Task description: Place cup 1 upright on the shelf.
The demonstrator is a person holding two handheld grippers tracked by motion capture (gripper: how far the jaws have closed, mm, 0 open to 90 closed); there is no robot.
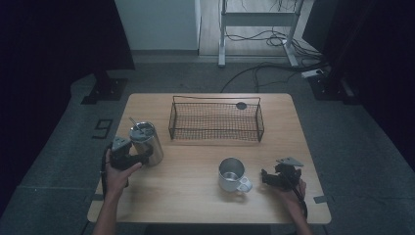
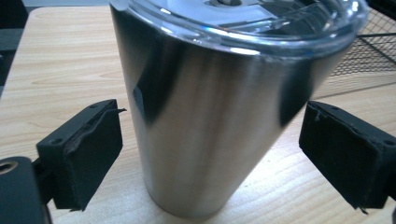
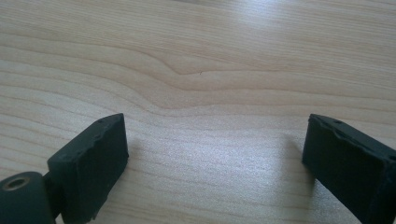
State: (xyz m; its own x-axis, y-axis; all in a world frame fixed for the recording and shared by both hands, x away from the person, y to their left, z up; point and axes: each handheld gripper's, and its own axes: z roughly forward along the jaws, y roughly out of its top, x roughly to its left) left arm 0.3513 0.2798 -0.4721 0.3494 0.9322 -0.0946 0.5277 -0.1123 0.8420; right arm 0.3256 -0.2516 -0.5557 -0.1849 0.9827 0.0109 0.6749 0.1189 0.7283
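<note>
- Pale wooden tabletop (image 1: 195,166) in dim room, wire basket (image 1: 216,120) at 12 o'clock.
- Steel tumbler (image 1: 147,143) upright at 9 o'clock, clear lid on.
- Left tool (image 1: 128,157) around tumbler (image 2: 210,121), jaws spread, pads apart from its wall: released.
- Right tool (image 1: 266,177) released too, at 4 o'clock beside white mug (image 1: 232,175).
- Step judged: tumbler just let go or about to be gripped; next, squeeze evenly, lift straight.

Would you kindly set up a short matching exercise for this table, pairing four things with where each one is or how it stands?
Things:
1. steel tumbler
2. mug
3. wire basket
4. right gripper

Places or states:
A. at the table's far middle
B. jaws open over bare wood
C. between the left gripper's open jaws
D. near the front, handle toward the right gripper

Pairs: 1-C, 2-D, 3-A, 4-B
</note>
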